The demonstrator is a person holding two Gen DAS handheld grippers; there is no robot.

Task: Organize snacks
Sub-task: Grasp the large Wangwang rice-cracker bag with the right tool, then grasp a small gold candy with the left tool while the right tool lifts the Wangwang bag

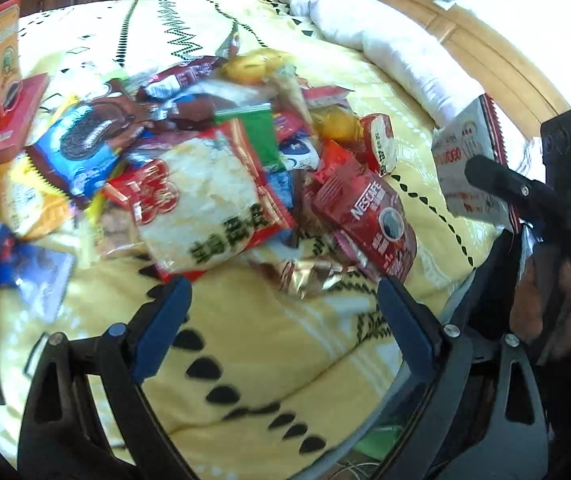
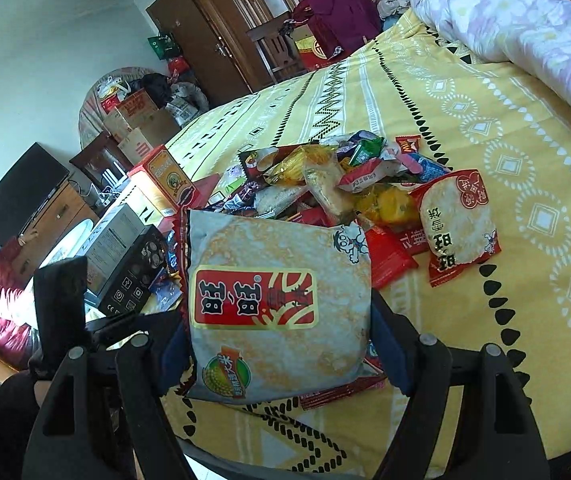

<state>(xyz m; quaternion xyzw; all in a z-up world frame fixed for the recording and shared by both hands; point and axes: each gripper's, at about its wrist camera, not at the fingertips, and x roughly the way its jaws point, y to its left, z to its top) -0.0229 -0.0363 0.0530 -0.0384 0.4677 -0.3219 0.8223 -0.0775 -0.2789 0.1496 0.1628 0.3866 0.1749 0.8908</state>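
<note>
A large rice cracker bag sits clamped between the right gripper pads, lifted just before the snack pile on the yellow bed. The left gripper is spread wide and empty, jaws just apart from the pile's near edge.

My left tongs angle downward with the jaws spread wide and nothing between them. My right tongs also tilt down, their blue pads clamped on both sides of a wide packet.
</note>
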